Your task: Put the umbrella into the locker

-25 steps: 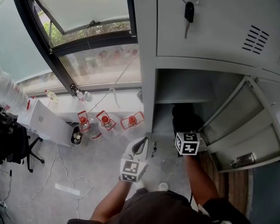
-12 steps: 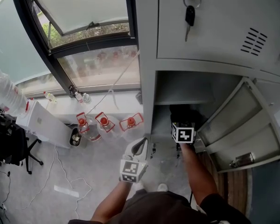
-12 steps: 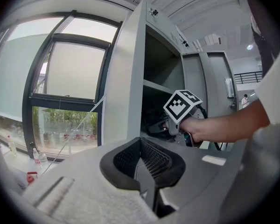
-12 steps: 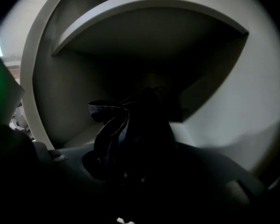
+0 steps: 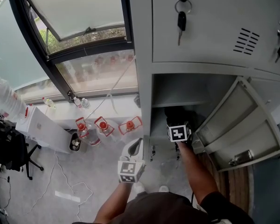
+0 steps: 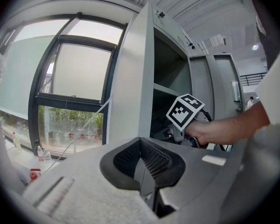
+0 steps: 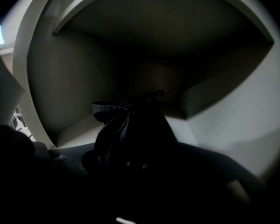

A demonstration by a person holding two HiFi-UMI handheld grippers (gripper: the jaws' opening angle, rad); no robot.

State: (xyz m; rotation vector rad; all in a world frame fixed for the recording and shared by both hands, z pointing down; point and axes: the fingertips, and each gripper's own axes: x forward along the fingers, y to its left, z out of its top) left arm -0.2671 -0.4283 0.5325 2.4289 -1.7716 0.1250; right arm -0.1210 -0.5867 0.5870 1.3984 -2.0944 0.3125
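The dark folded umbrella (image 7: 130, 129) is inside the locker's (image 5: 144, 101) open lower compartment, over its floor. It is clamped in the right hand-held gripper (image 5: 178, 132), whose forearm reaches in through the doorway, angled downward. The left hand-held gripper (image 6: 147, 164) hangs outside by the locker's left edge, roughly level, jaws together and empty.

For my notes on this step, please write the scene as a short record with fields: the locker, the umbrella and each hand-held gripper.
locker: grey metal, lower door swung open
umbrella: dark, folded, inside the open lower compartment
right hand-held gripper: reaches into that compartment with the umbrella at its jaws; too dark to tell whether the pads press on it
left hand-held gripper: outside the locker, jaws together, nothing between them
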